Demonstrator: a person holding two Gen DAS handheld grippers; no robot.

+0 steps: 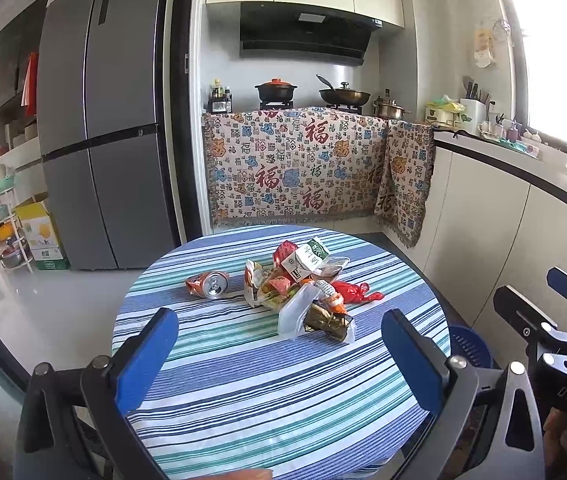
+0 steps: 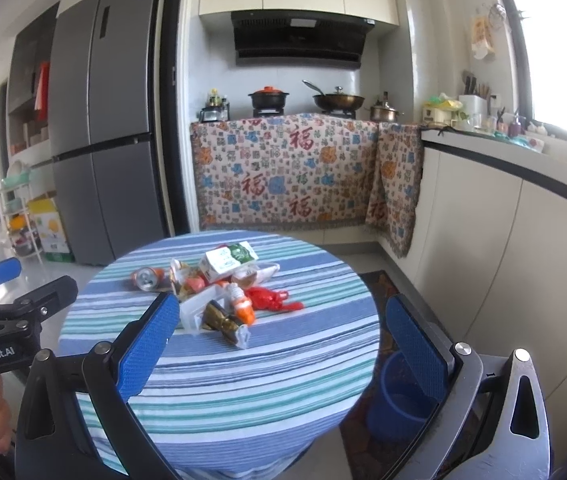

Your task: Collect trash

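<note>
Left wrist view: the left gripper (image 1: 279, 354) is spread wide, holding nothing, above the near part of the striped table (image 1: 243, 400). The trash (image 1: 303, 288) lies heaped at the table's centre, a can (image 1: 209, 284) just left of it. The right gripper (image 1: 539, 300) shows at the right edge.

Right wrist view: the right gripper (image 2: 283, 344) is spread wide, empty. A blue bin (image 2: 399, 400) stands on the floor right of the table (image 2: 243, 392).

So there's a trash pile (image 1: 303, 288) heaped mid-tabletop (image 1: 243, 392): crushed orange soda can (image 1: 208, 283) on its side off to the left, a white-and-green carton (image 1: 305, 261) tilted on top at the back, a crumpled red plastic bag (image 1: 357, 293) on the right, and a clear wrapper with something gold-brown inside (image 1: 315, 320) at the front. Blue bin (image 2: 399, 396) sits on the floor beside the table.
</note>
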